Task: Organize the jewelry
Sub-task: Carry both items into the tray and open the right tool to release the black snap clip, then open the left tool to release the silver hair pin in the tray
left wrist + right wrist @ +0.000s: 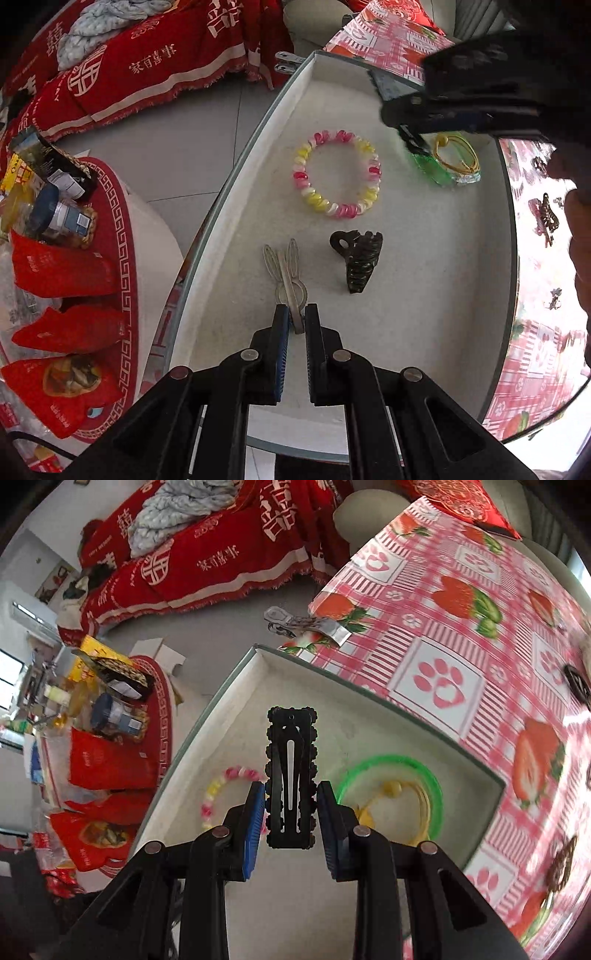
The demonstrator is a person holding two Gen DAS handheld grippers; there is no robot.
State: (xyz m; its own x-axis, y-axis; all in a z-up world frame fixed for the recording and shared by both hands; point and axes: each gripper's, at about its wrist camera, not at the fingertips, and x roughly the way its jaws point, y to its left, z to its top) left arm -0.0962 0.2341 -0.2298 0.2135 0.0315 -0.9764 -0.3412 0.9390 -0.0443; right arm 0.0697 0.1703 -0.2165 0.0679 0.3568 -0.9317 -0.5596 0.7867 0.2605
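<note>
Over the shallow white tray (236, 206), your left claw (295, 325) pinches the silver rabbit-eared hair clip (286, 273); your right claw (291, 805) grips the black scalloped snap clip (291, 775); lower each flat beside the pink-and-yellow spiral hair tie (338, 173).

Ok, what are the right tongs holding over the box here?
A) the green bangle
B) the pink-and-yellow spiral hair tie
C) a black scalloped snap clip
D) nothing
C: the right tongs grip a black scalloped snap clip between their pads, above the box.
</note>
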